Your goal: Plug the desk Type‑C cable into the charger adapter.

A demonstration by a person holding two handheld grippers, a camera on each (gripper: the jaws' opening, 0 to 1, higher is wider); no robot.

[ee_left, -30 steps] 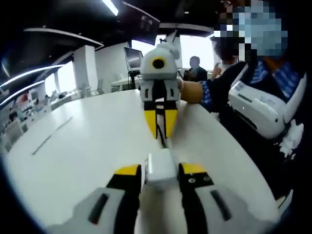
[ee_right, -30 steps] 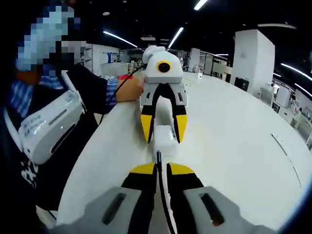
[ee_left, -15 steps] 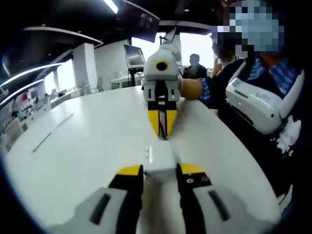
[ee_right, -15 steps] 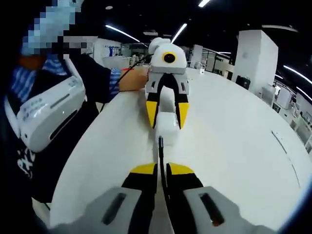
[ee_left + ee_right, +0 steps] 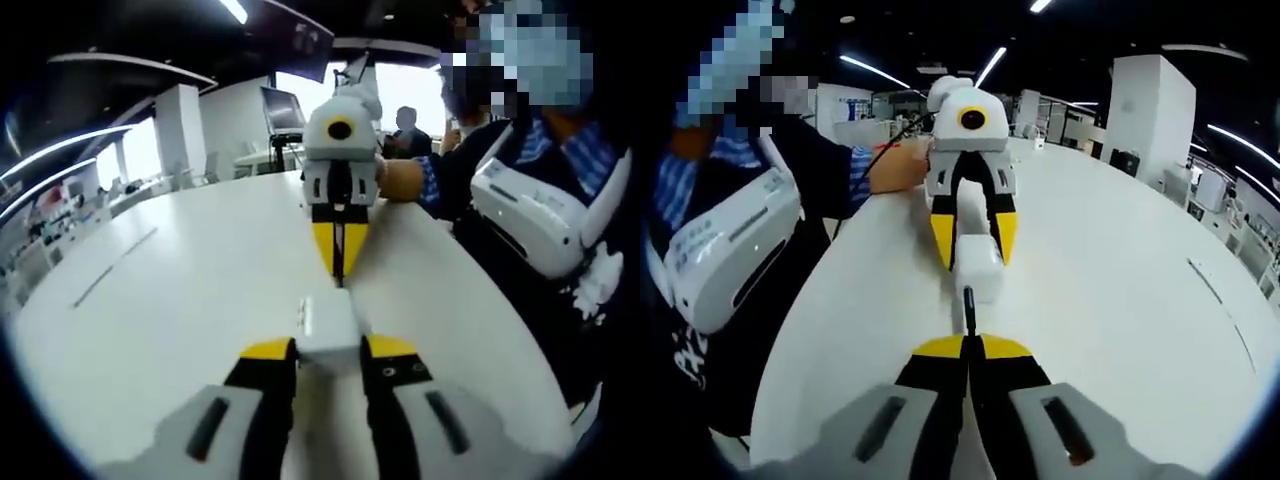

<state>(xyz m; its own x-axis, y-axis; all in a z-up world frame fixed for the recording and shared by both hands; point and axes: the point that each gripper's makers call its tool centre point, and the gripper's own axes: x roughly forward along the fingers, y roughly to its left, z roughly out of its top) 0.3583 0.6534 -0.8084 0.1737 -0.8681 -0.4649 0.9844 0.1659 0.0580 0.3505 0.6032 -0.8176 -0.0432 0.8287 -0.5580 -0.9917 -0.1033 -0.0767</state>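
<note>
The left tool (image 5: 328, 352) is clamped narrow on a small white block-shaped charger adapter (image 5: 328, 328), its yellow-tipped jaws pressing the two flat sides and leaving the front face bare. Facing it, the right tool (image 5: 972, 348) is pinched nearly closed on a thin black Type-C cable (image 5: 968, 306), whose plug end pokes out just ahead of the jaw tips and sits near the adapter's face (image 5: 978, 268), apparently not yet seated (the gap is small, and whether metal has entered the port is too fine to tell). In the left gripper view the right tool (image 5: 339, 262) points straight back along the same line, cable tip toward the adapter.

Both hover low over the wide white round bench (image 5: 160, 300); a person in a blue checked sleeve (image 5: 432, 186) stands at its far edge.

The adapter looks light, rigid and smooth-skinned, so it may slip backward under push unless held squarely on its sides. The cable is limp; only the stiff plug housing will carry force, so the grip belongs right behind the plug.
</note>
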